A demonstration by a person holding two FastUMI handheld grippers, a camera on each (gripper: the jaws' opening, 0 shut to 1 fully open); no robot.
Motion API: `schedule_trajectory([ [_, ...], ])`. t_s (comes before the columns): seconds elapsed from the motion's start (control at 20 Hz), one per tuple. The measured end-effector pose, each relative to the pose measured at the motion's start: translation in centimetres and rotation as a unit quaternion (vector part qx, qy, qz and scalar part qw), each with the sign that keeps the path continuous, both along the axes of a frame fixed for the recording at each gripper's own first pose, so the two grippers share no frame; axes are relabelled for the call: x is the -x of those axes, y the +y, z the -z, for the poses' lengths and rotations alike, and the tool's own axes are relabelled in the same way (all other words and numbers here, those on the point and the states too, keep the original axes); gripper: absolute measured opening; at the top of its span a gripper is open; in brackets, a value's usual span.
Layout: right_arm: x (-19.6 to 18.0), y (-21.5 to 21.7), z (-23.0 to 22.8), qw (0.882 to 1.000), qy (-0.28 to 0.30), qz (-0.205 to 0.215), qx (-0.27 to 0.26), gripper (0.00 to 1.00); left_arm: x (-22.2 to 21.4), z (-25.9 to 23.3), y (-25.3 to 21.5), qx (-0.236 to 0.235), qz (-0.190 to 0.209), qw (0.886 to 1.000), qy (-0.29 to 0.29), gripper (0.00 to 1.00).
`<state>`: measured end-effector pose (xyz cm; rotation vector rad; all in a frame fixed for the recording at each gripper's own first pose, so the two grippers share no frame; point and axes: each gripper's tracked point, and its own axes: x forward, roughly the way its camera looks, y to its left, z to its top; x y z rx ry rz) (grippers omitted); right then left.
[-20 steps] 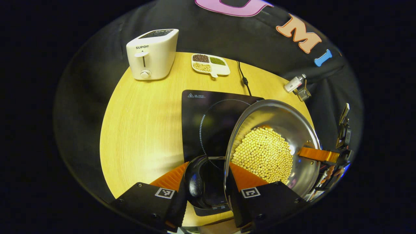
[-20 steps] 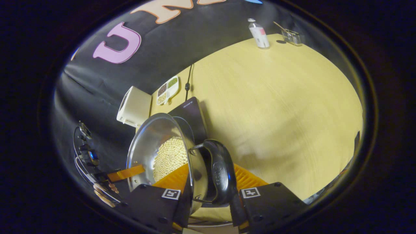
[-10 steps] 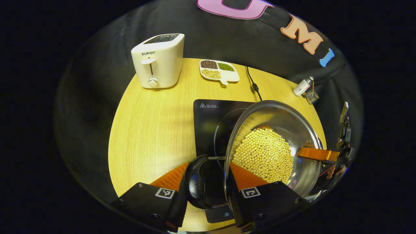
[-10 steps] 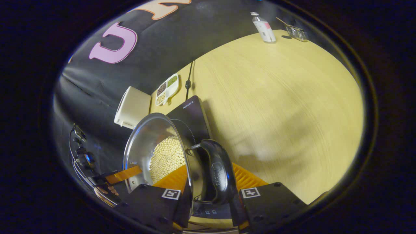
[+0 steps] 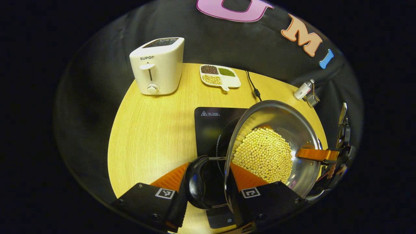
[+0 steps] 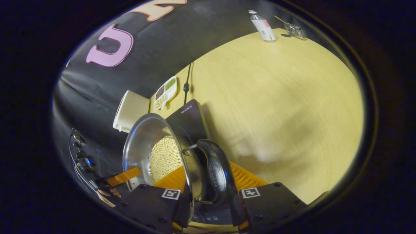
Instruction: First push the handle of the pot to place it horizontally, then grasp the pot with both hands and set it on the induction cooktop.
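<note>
The steel pot, full of pale beans, has one dark handle on each side and hangs above the near part of the cooktop; the left gripper is closed on one handle and the rim, and the right gripper on the other handle. Compared with a second ago, more of the cooktop now lies under the pot, and the toaster appears lower in the left gripper view. On the table I count one toaster, one tray, one bottle
</note>
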<state>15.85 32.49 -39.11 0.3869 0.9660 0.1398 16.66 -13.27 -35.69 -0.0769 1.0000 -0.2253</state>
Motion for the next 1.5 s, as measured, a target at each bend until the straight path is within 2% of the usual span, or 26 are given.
schedule_trajectory([
  [0.7, -0.7, 1.3, 1.1, 1.000, 0.006, -0.002, -0.027, 0.53, 0.7, 1.0, -0.4, 0.002, -0.005, 1.000, 0.002, 0.65],
  [0.75, -0.2, 1.6, 1.1, 0.999, 0.017, -0.004, -0.030, 0.48, 0.7, 1.2, -0.5, 0.005, -0.007, 1.000, 0.007, 0.64],
  [0.85, 0.0, 1.4, 1.7, 1.000, 0.019, -0.003, -0.021, 0.44, 0.6, 1.4, -0.4, 0.009, -0.010, 1.000, 0.010, 0.66],
  [1.0, 0.2, 0.9, 2.2, 1.000, 0.025, -0.004, -0.007, 0.53, 1.4, 2.4, -1.0, 0.023, -0.021, 0.999, 0.026, 0.68],
  [1.05, 0.3, 1.0, 2.3, 1.000, 0.023, -0.008, -0.006, 0.67, 1.7, 2.7, -1.2, 0.031, -0.026, 0.999, 0.032, 0.72],
  [1.1, 0.3, 0.8, 2.0, 1.000, 0.019, -0.012, -0.004, 0.74, 1.9, 2.9, -1.3, 0.038, -0.030, 0.998, 0.034, 0.71],
  [1.15, 0.3, 0.4, 1.6, 1.000, 0.010, -0.013, 0.000, 0.83, 1.9, 3.1, -1.3, 0.043, -0.036, 0.998, 0.030, 0.75],
  [1.2, 0.0, 0.1, 1.3, 1.000, 0.001, -0.011, 0.005, 0.87, 1.8, 3.1, -1.1, 0.045, -0.042, 0.998, 0.025, 0.79],
  [1.25, -0.2, 0.1, 0.9, 1.000, -0.009, -0.009, 0.006, 0.98, 1.9, 3.0, -0.6, 0.041, -0.052, 0.998, 0.021, 0.81],
  [1.3, -0.4, 0.1, 0.2, 1.000, -0.022, -0.006, 0.003, 0.98, 1.7, 3.0, -0.4, 0.040, -0.060, 0.997, 0.016, 0.89],
  [1.35, -0.6, 0.0, -0.6, 0.999, -0.035, -0.002, -0.001, 0.98, 2.0, 2.7, -0.2, 0.039, -0.063, 0.997, 0.009, 0.89],
  [1.4, -0.9, -0.1, -1.3, 0.999, -0.047, 0.004, -0.003, 0.90, 1.8, 2.3, 0.0, 0.035, -0.064, 0.997, 0.000, 0.92],
  [1.5, -1.2, -0.7, -2.4, 0.998, -0.068, 0.012, 0.002, 0.92, 1.2, 1.3, 0.1, 0.027, -0.064, 0.997, -0.026, 0.94],
])
